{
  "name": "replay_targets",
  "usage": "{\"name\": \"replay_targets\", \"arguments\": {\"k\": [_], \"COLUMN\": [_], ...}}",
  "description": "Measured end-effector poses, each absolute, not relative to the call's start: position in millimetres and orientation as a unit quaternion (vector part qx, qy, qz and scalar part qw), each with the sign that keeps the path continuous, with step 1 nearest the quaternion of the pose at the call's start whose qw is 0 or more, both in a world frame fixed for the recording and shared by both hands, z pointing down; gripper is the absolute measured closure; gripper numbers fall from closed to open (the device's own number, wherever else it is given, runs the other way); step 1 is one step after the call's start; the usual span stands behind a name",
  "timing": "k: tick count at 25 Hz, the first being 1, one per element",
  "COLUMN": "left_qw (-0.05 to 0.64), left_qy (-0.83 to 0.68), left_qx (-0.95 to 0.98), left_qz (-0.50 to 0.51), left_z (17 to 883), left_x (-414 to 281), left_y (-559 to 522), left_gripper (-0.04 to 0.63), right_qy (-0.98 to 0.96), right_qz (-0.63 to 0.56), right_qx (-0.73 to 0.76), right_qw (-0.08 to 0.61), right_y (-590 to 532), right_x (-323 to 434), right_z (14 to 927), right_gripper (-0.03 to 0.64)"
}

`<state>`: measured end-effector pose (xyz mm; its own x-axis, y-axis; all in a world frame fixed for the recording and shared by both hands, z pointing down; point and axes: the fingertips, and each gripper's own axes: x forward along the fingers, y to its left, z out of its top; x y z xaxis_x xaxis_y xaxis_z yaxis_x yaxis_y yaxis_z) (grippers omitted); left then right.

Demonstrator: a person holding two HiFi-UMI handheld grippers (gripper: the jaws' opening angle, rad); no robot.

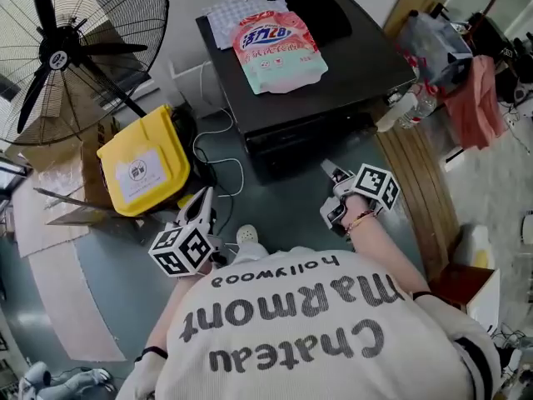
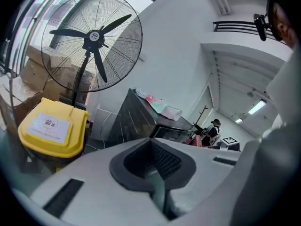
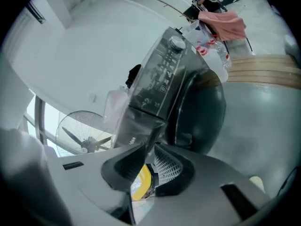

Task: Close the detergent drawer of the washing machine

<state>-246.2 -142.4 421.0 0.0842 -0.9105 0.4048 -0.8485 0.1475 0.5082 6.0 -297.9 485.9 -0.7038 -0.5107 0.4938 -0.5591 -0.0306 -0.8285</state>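
Observation:
The dark washing machine (image 1: 333, 82) stands ahead of me with a pink detergent bag (image 1: 279, 48) on its lid. In the right gripper view its control panel, round door and detergent drawer (image 3: 138, 126) show; the drawer juts out of the front at the upper left. My right gripper (image 1: 333, 194) hovers in front of the machine, a little away from it. Its jaws stand a small way apart (image 3: 148, 149) with nothing between them. My left gripper (image 1: 202, 200) is lower left, off the machine's left corner. Its pads (image 2: 164, 160) meet at the tips and hold nothing.
A yellow lidded bin (image 1: 146, 169) sits left of the machine, with a large standing fan (image 1: 58, 52) and cardboard behind it. White cables (image 1: 212, 152) lie between bin and machine. A wooden bench (image 1: 416, 182) runs along the right, with bottles and a red cloth (image 1: 479, 98) beyond.

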Motion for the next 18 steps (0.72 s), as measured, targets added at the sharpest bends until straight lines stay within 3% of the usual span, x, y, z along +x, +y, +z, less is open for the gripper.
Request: {"name": "replay_targets", "arguments": {"k": [9,18], "left_qw": [0.322,0.316], "left_qy": [-0.683,-0.696], "left_qx": [0.654,0.641], "left_qz": [-0.05,-0.069], "left_z": [403,410], "left_x": [-177,-122], "left_y": [-112,-71], "left_gripper": [0.588,0.588], "right_qy": [-0.837,-0.871], "right_qz": [0.406,0.341], "right_qx": [0.367,0.35], "right_qw": [0.019,0.058], "right_y": [-285,-246], "right_x": [43,89], "right_z": [386,384], "right_gripper": [0.557,0.573]}}
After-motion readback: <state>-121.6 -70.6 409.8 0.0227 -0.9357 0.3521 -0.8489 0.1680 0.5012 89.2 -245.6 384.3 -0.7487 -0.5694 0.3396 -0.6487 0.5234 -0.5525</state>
